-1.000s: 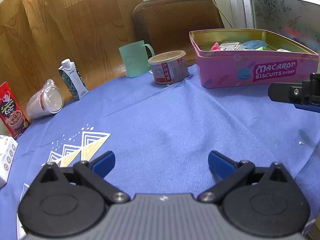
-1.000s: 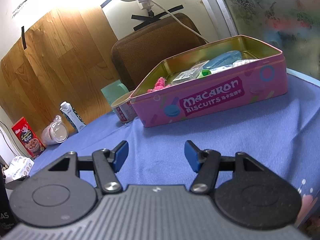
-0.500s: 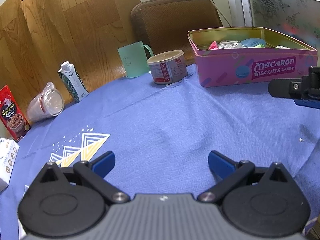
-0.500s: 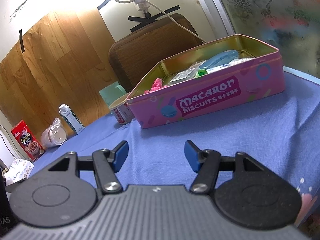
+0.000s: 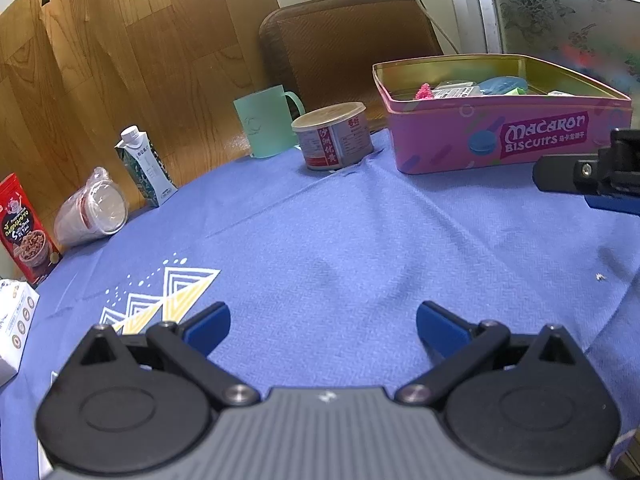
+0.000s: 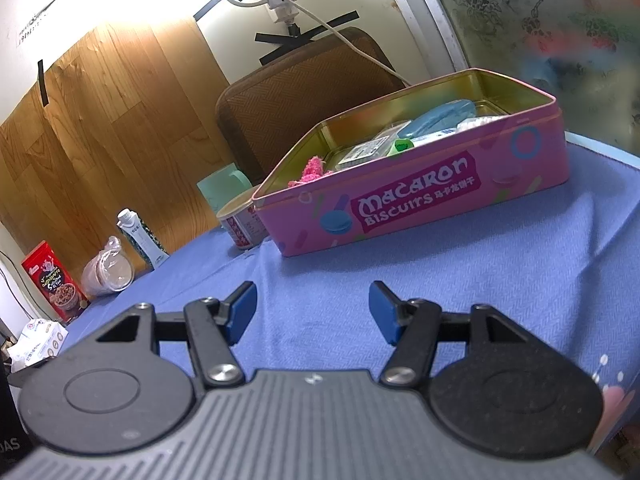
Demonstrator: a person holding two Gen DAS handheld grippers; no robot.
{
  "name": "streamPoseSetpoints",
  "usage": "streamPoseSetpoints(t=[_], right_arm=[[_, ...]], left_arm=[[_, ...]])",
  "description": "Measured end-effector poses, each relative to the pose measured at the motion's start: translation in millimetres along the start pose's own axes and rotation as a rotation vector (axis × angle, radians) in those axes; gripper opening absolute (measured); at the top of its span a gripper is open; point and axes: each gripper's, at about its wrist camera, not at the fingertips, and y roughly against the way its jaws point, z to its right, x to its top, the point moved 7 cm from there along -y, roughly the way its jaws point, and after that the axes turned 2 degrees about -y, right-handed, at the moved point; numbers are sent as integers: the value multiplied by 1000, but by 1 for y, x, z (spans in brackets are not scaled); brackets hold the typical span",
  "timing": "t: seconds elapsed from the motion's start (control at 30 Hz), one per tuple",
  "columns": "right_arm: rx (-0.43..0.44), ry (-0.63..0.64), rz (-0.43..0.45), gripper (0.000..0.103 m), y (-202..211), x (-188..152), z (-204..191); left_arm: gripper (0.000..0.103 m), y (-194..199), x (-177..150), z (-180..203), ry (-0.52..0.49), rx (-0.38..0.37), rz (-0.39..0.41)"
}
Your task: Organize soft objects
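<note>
Both claws hung over the blue tablecloth (image 5: 340, 240) with nothing in them. The left gripper (image 5: 322, 326) had its blue fingers (image 5: 208, 326) spread wide apart, and only cloth showed between them. The right gripper (image 6: 312, 308) was spread open too, and it held nothing.

The soft things were in the pink biscuit tin (image 6: 420, 200), which sat open at the far side of the table. A fuzzy pink thing (image 6: 314, 168) lay at the left end of the tin. A soft blue thing (image 6: 440, 116) lay farther in, with a little green piece (image 6: 402, 146) near the front wall. Some flat packets were in there as well, but I could not tell what they were.

Just left of the tin stood a round can (image 5: 332, 136), and a pale green mug (image 5: 266, 126) stood beside that. Farther left were a small carton (image 5: 144, 168), a clear cup lying on its side (image 5: 94, 212), and a red snack box (image 5: 26, 228) at the table edge. A brown chair (image 5: 348, 44) stood behind the table.
</note>
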Motion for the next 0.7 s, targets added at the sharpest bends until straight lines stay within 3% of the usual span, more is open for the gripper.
streamPoseSetpoints(t=[0.43,0.7], right_arm=[[-4,4,25,64,5,2,-2],[-8,38,89,64,15,8,-6]], left_arm=[[103,4,1,2,-6,-5,15],[103,15,8,1,-2,-11,46]])
